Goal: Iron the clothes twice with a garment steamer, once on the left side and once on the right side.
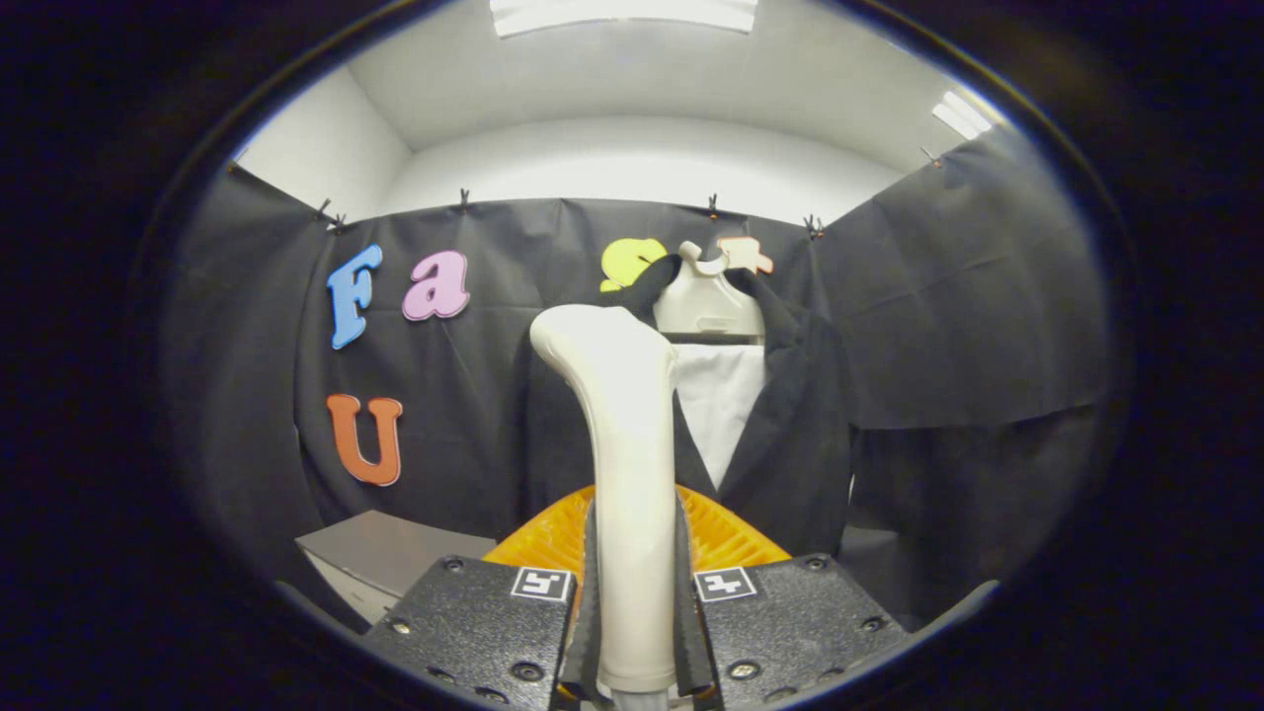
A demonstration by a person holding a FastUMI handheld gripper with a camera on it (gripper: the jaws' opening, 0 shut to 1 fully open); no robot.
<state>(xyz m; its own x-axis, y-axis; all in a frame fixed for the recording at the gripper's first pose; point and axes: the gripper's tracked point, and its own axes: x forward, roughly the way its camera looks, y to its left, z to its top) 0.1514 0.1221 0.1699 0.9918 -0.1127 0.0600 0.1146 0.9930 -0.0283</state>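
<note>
A grey table (395, 548) shows low beside the claw (635, 632), its flat top and front edge visible against the booth's black cloth; nothing can be seen lying on that part; the claw's fingers clamp the white garment steamer (622, 474) handle between them.

No readable text, label, brand or number anywhere.

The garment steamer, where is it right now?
In the gripper view the garment steamer stands upright between the fingers of the gripper, which is shut on its handle; its head reaches up just in front of the dark jacket hanging beyond.
</note>
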